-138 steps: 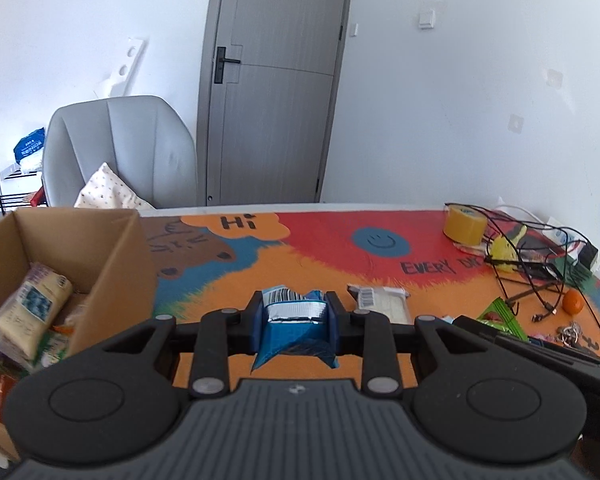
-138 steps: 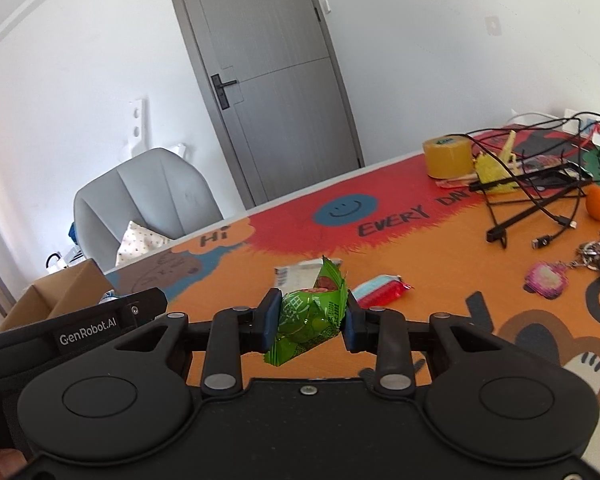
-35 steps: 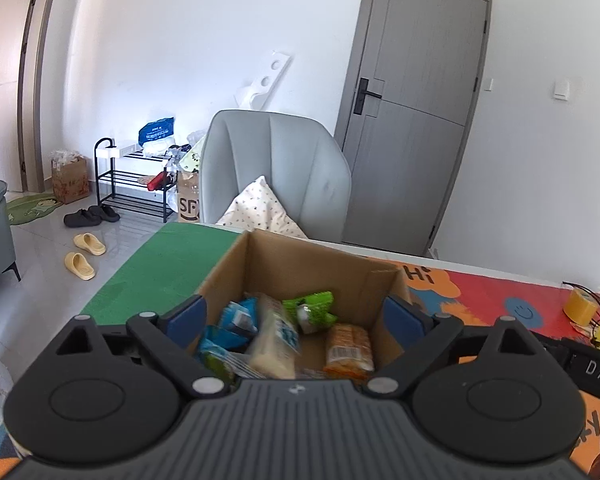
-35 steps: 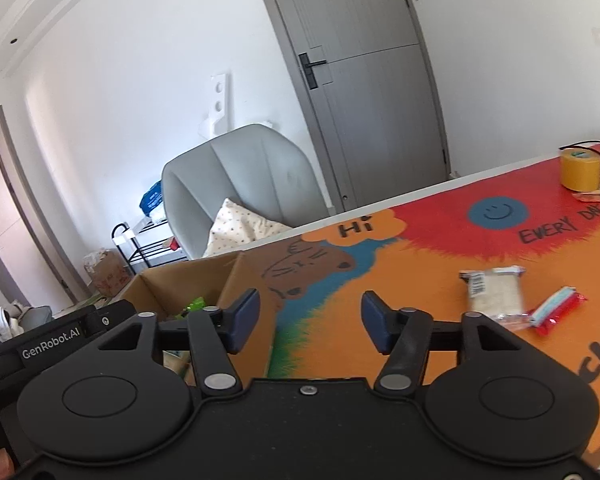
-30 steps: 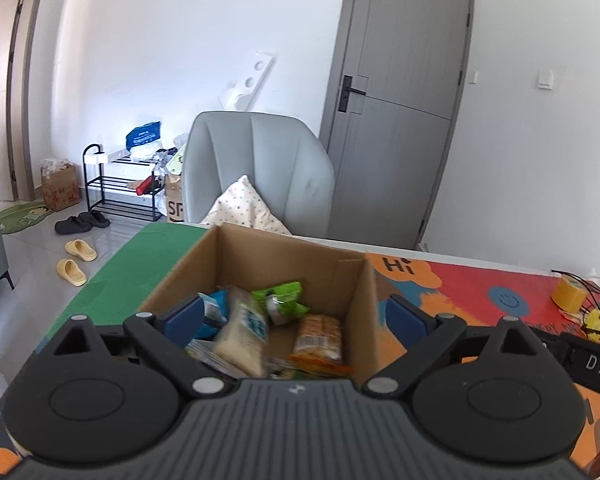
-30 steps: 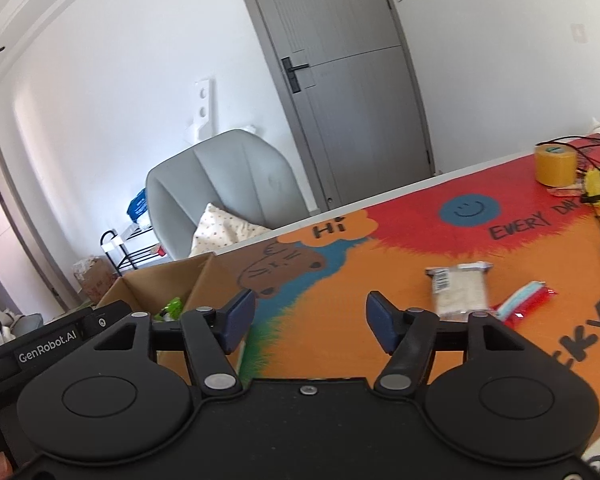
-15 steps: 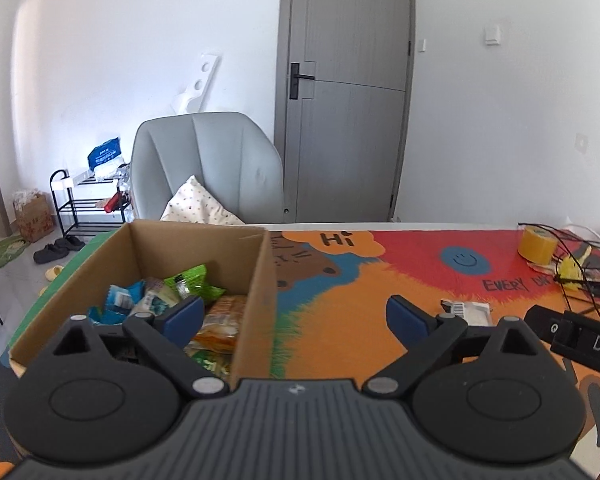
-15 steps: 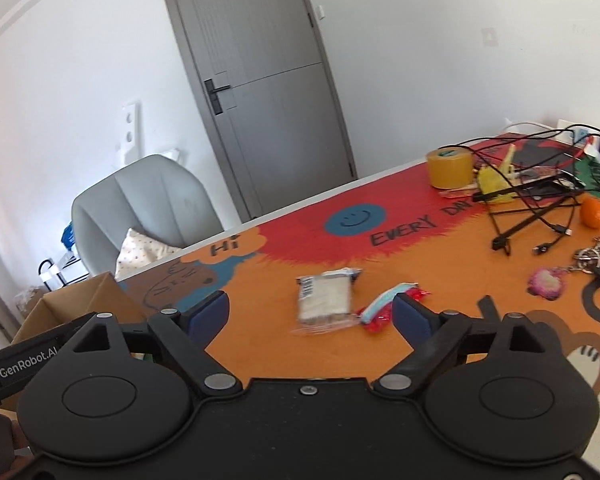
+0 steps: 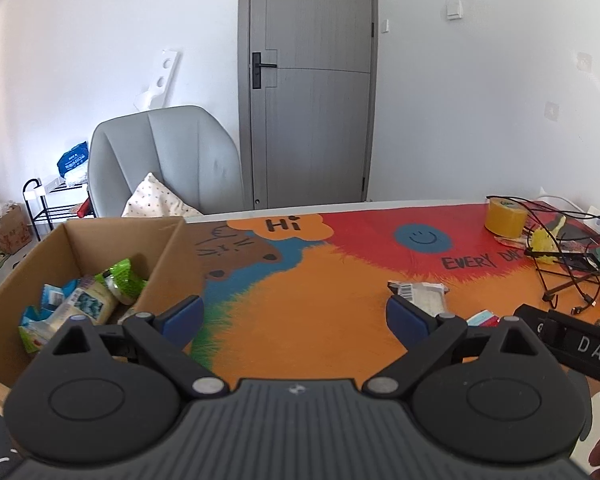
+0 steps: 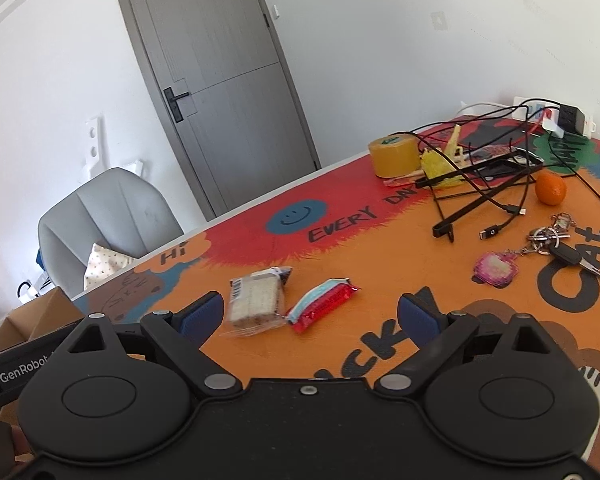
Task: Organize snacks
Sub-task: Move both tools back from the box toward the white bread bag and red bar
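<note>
The left wrist view looks into the cardboard box at about 9 o'clock on the table. In the box lie a green packet, a pale packet with blue print and a blue wrapper, all leaning on each other. The right wrist view shows only a corner of that box at 9 o'clock, and you cannot see inside it. But it shows the two snacks left on the table much better: a clear cracker pack and, just beside it, a red and blue bar. They lie just ahead of the right tool, near 12 o'clock, not between its tips. That view also shows an orange, keys and a tape roll near 1 to 2 o'clock. The right tool has just been opening; its jaws are wide apart and hold nothing. The left tool is wide open too, with nothing in it. In the left view the cracker pack peeks out past the tool's right tip.
</note>
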{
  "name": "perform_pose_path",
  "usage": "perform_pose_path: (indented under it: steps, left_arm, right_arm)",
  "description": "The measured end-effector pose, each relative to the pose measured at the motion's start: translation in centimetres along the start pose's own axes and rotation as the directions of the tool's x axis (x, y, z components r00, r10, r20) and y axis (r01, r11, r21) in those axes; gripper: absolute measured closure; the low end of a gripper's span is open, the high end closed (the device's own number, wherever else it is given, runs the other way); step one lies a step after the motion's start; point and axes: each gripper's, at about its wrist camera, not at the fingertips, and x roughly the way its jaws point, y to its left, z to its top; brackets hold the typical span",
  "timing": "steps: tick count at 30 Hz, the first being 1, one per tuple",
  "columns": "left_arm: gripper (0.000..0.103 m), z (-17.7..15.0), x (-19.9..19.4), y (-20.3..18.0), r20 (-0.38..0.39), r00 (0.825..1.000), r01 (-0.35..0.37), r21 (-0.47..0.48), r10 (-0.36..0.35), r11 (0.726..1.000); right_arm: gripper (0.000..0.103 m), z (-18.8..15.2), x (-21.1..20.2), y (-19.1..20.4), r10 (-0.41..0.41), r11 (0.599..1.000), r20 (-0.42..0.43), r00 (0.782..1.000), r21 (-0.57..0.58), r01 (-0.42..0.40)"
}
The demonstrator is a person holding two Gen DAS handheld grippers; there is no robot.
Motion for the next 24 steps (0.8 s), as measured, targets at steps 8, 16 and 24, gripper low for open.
perform_pose_path:
  steps: [8, 16, 24]
  left_arm:
    - [0.006, 0.1, 1.6, -2.0, -0.015, 1.0, 0.012, 0.016, -0.012, 1.0]
    - [0.006, 0.3, 3.3, -3.1, -0.034, 0.999, 0.017, 0.017, -0.016, 1.0]
    - [0.006, 0.2, 5.8, -3.6, -0.061, 0.998, -0.009, 0.011, 0.009, 1.0]
  right_arm:
    - [0.011, -0.1, 1.1, -1.5, -0.013, 1.0, -0.015, 1.0, 0.024, 0.013]
    - [0.02, 0.0, 2.9, -2.1, 0.002, 0.999, -0.043, 0.999, 0.045, 0.0]
    - [0.033, 0.0, 5.3, -2.5, 0.067, 0.996, -0.08, 0.994, 0.06, -0.063]
